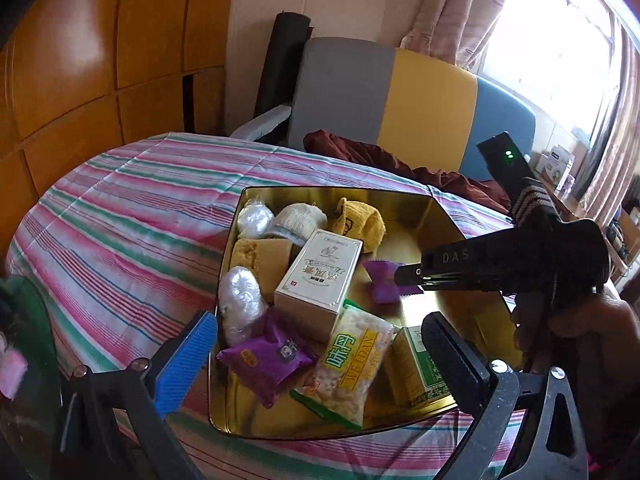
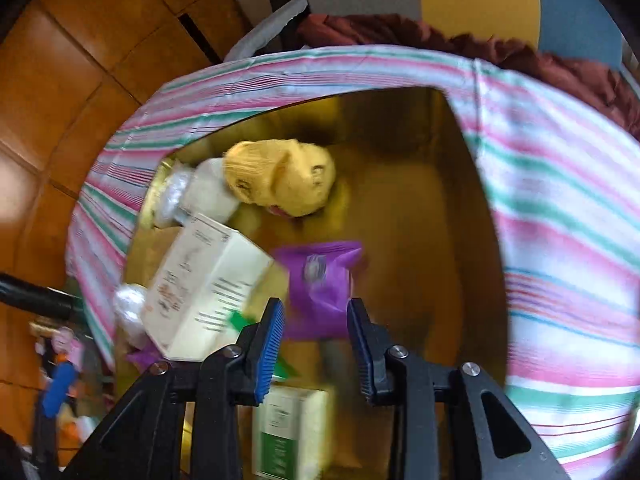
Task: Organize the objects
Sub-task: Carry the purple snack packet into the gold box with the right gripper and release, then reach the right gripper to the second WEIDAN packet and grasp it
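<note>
A gold tin [image 1: 444, 212] sits open on the striped cloth. It holds a white box [image 1: 320, 280], a yellow towel [image 1: 360, 220], a purple packet [image 1: 268, 356], a yellow snack bag [image 1: 352, 364], a green box [image 1: 416, 364] and wrapped white bundles. My right gripper [image 1: 404, 276] reaches in from the right, shut on a second purple packet [image 1: 380, 288] just above the tin's floor. In the right wrist view that packet [image 2: 320, 280] sits between the pads of the right gripper [image 2: 316, 308], beside the white box [image 2: 208, 284]. My left gripper [image 1: 320, 320] hangs wide open over the tin's near side, holding nothing.
The striped cloth [image 1: 120, 220] covers a round table. A dark red cloth [image 1: 360, 152] and a grey, yellow and blue chair [image 1: 400, 96] lie behind it. Wooden panels [image 1: 80, 60] stand at the left. A hand [image 1: 592, 320] grips the right tool. The tin's right half [image 2: 420, 240] is bare.
</note>
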### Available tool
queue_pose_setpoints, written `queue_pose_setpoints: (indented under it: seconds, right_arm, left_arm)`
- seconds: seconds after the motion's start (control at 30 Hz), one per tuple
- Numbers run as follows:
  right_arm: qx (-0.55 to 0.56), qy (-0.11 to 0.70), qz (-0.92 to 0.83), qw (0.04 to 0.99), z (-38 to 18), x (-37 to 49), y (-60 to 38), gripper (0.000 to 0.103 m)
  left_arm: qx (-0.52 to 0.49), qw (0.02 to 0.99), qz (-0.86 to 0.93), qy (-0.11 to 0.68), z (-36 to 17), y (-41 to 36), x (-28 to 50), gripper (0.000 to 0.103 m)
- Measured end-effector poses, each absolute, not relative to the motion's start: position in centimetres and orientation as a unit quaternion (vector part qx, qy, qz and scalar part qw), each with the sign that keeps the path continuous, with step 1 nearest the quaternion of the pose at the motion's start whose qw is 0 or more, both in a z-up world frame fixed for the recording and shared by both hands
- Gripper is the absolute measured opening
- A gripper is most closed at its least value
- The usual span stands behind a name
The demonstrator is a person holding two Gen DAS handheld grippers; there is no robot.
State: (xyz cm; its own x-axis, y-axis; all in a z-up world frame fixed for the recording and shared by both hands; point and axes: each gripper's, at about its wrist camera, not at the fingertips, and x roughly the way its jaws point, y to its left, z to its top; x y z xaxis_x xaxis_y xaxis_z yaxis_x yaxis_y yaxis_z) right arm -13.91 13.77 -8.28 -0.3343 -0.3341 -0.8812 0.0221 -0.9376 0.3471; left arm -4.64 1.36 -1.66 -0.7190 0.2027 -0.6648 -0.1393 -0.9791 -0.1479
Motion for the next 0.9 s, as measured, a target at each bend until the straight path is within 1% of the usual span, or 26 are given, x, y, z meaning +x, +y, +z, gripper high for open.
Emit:
queue_pose_setpoints:
  seconds: [0.07,0.2,0.5,0.53,0.57,0.67,0.77,0.9]
  right_arm:
    - [0.561,-0.152,-0.805,0.118,-8.2,-13.6,13.9,0.035]
    - [0.551,-0.152,-0.813,0.115,-7.6,-12.0,14.9,0.035]
    - [0.533,-0.115,-0.834,0.083,-5.5,-6.3,19.2,0.035]
    - [0.531,-0.112,-0.837,0.076,-5.3,-5.6,19.9,0.034]
    - [0.528,-0.121,-0.836,0.085,-5.2,-5.0,20.6,0.036]
    - [0.521,-0.115,-0.844,0.055,-4.5,-3.2,23.0,0.037]
    - [0.514,-0.135,-0.846,0.052,-3.8,-1.8,25.7,0.037]
    - [0.514,-0.138,-0.847,0.008,-3.7,-0.2,30.0,0.039]
  left_arm:
    - [-0.363,0.089,0.926,-0.048,-1.7,1.0,-4.8,0.103]
    - [-0.361,0.084,0.928,-0.047,-1.7,1.0,-4.7,0.103]
    - [-0.365,0.1,0.926,-0.018,-1.9,2.7,-3.9,0.103]
    - [-0.364,0.103,0.926,-0.016,-1.8,2.9,-3.8,0.103]
    - [-0.364,0.105,0.925,-0.014,-1.8,3.2,-3.7,0.103]
    - [-0.362,0.115,0.925,-0.008,-1.6,4.0,-3.4,0.103]
    - [-0.362,0.125,0.924,0.001,-1.4,4.9,-3.1,0.103]
    - [-0.36,0.14,0.922,0.014,-1.1,6.2,-2.7,0.103]
